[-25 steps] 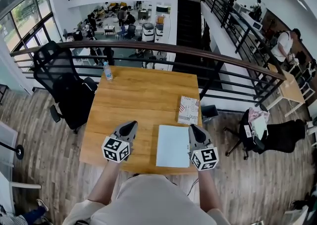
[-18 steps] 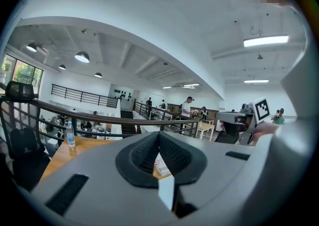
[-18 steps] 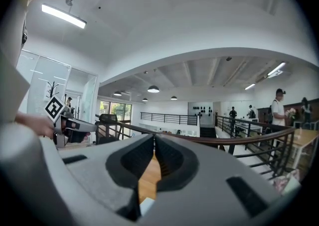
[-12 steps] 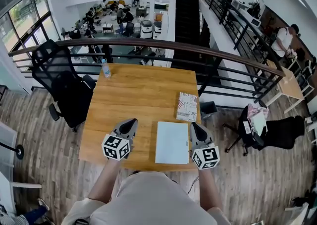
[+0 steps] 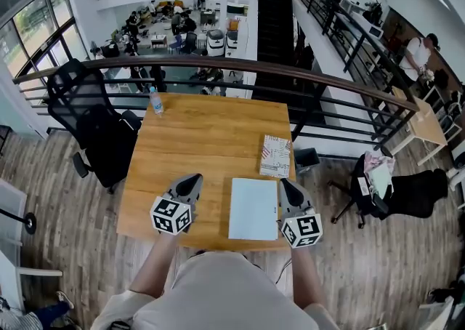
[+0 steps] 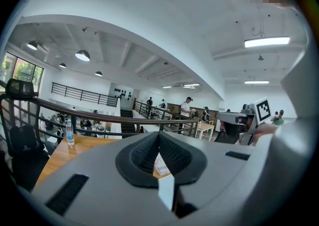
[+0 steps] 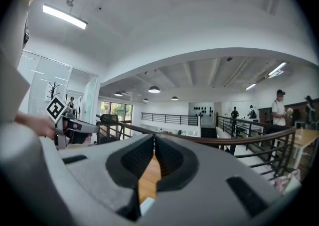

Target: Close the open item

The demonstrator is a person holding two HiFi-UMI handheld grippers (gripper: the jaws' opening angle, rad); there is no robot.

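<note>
A pale, flat rectangular item [image 5: 253,208] lies flat and closed on the wooden table [image 5: 211,139], near its front edge. My left gripper [image 5: 195,178] hovers to its left with the jaws shut and nothing between them. My right gripper [image 5: 284,184] is at the item's right edge, its tips together and empty. In the left gripper view the pads meet at the tip of the left gripper [image 6: 159,135], and the right gripper's marker cube [image 6: 262,110] shows at the right. In the right gripper view the right gripper [image 7: 153,138] has its tips closed, with only table wood showing behind.
A patterned book [image 5: 276,156] lies closed beyond the pale item at the table's right side. A water bottle [image 5: 156,102] stands at the far left corner. A black office chair [image 5: 91,125] is left of the table, and a railing [image 5: 240,70] runs behind it.
</note>
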